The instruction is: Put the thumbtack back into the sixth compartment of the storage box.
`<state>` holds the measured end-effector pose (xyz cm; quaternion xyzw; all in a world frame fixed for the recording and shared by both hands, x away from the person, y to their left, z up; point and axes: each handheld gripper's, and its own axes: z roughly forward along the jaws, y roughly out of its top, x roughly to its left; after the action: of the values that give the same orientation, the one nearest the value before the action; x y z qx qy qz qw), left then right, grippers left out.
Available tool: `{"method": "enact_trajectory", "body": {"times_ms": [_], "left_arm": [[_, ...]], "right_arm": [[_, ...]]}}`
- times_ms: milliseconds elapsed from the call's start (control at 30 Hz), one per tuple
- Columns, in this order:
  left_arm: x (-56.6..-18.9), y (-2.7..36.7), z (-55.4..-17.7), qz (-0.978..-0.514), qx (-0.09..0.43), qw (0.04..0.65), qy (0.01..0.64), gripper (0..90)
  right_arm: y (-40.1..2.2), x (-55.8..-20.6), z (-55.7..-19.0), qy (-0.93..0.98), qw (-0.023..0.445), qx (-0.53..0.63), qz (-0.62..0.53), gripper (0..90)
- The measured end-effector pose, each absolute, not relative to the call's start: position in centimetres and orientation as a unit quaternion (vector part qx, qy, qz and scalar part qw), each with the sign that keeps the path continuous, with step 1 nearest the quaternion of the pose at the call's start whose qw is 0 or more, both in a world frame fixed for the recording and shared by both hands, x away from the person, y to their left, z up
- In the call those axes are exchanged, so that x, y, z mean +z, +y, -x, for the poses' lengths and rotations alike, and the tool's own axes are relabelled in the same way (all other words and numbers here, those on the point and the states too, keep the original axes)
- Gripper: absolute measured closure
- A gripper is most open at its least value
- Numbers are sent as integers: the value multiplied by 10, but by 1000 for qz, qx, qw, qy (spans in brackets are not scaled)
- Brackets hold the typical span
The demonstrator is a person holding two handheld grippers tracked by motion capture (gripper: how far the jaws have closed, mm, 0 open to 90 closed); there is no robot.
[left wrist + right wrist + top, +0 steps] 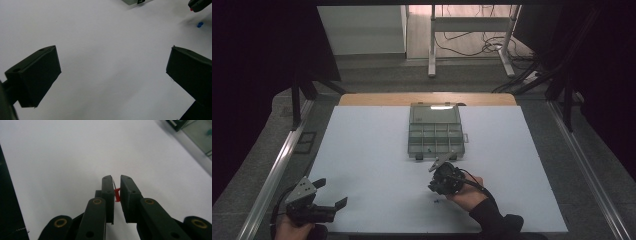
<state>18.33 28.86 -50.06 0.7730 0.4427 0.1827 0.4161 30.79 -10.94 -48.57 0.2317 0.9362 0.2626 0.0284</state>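
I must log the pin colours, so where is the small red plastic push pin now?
In the right gripper view, the small red plastic push pin sits clamped between the right gripper's black jaws, above the white table.

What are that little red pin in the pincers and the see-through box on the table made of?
The red pushpin in the right gripper: its head looks like glossy moulded plastic, with a thin shiny point, probably metal. The compartment box seems clear, slightly grey hard plastic; its dividers show through and the lid reflects light.
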Motion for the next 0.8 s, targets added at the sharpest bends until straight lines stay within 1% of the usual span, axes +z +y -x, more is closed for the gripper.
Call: {"method": "enact_trajectory", "body": {"times_ms": [800], "left_arm": [[-501,288,-184,-774,182,414,443,0]], "right_arm": [[-116,-473,-335,916,37,300,-264,810]]}}
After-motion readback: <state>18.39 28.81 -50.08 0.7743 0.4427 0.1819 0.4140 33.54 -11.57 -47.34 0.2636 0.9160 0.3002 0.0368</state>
